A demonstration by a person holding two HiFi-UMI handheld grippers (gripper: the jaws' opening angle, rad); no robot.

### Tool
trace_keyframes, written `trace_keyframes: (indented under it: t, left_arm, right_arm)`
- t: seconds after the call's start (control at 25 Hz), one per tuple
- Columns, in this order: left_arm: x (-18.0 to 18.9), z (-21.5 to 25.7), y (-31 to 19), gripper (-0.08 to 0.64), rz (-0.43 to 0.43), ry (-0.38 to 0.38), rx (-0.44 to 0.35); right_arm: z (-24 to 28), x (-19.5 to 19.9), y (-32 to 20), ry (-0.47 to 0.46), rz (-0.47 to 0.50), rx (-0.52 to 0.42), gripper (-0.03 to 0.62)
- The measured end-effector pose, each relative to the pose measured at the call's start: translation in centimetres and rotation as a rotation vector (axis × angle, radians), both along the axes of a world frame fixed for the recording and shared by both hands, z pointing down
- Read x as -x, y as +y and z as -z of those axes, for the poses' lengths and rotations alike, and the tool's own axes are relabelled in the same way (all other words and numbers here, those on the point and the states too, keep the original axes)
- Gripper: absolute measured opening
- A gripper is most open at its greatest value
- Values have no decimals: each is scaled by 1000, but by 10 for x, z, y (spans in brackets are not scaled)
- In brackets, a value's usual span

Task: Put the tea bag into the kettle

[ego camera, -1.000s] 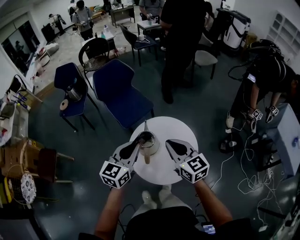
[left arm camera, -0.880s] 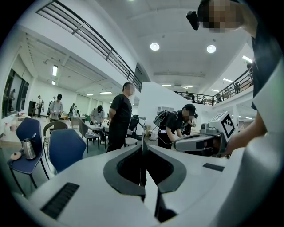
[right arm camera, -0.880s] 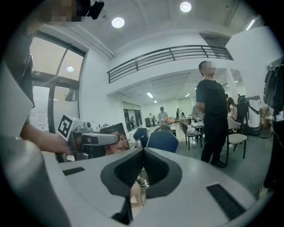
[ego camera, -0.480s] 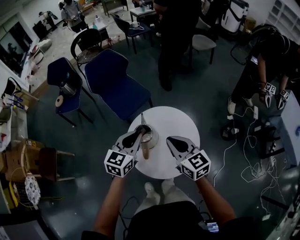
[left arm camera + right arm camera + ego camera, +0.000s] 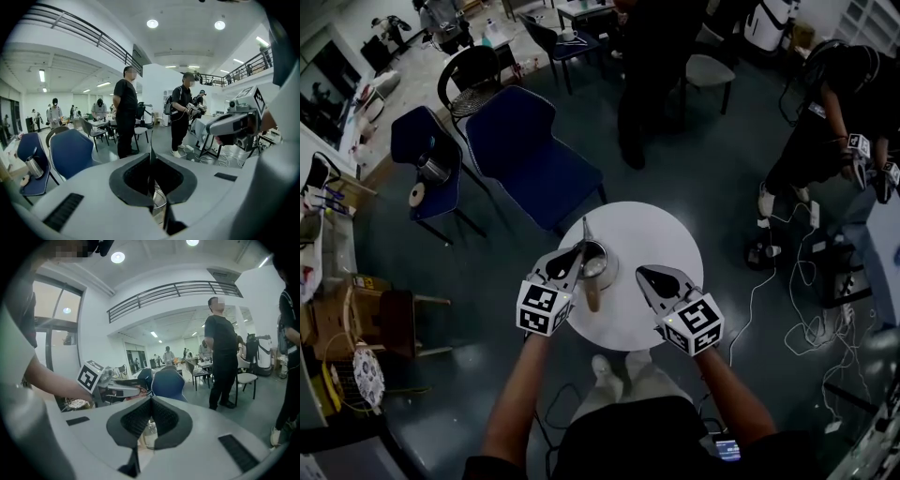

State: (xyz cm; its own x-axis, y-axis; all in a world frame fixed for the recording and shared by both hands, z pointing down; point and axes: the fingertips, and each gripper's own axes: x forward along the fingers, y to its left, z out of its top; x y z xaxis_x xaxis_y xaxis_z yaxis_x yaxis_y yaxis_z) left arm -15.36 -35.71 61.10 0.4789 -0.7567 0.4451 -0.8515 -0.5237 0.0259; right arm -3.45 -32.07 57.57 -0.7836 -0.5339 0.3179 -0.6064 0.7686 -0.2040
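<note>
Tea bag: can't spot it in any view. It's not on the worktop [image 5: 652, 234] and not visibly in either gripper. Kettle [image 5: 600, 264] sits by the worktop's left edge, mouth up, brown handle [image 5: 592, 298] pointing at the near edge. A thin spike [image 5: 584, 231] points at the far edge — the spout, I'd guess.

Left gripper [image 5: 578, 251] has its tips right over the kettle's mouth, jaws pressed together. Its own view shows the kettle rim just below the tips and nothing I can call a bag between them. Right gripper [image 5: 641, 273] is mid-worktop, just right of the kettle and apart from it, jaws also closed and empty.

Key relation: the left gripper is the nearer one and sits above the opening — if the bag is pinched there, the drop is straight down. Can't confirm it's held.
</note>
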Motion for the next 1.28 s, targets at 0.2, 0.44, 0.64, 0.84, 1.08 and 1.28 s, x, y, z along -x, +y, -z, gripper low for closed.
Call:
trace_keyframes:
  t: [0.2,0.44,0.64,0.84,1.08,1.28]
  left_arm:
    - [-4,-12,-6,23,-41,-79,41]
    - [-1,-28,-14,23,-82,-170,73]
    - [-9,-40,-15,23,-140,-238,107]
    - [-13,-56,-22,23,-176,-305,143]
    - [-18,-73,-24,23,-205,-332,208]
    - [-24,-83,-29,23,-213,-336,231]
  right_arm:
    - [-4,-4,-1,11,-5,5,17]
    - [-9,-5,-1,5,-10,14,17]
    - [-16,-11,-1,14,-16,14,17]
    - [-26,-19,-3,6,-30,31,17]
    - [-36,-27,-4,10,-49,53,17]
    - [-40,-36,-7,14,-63,65,17]
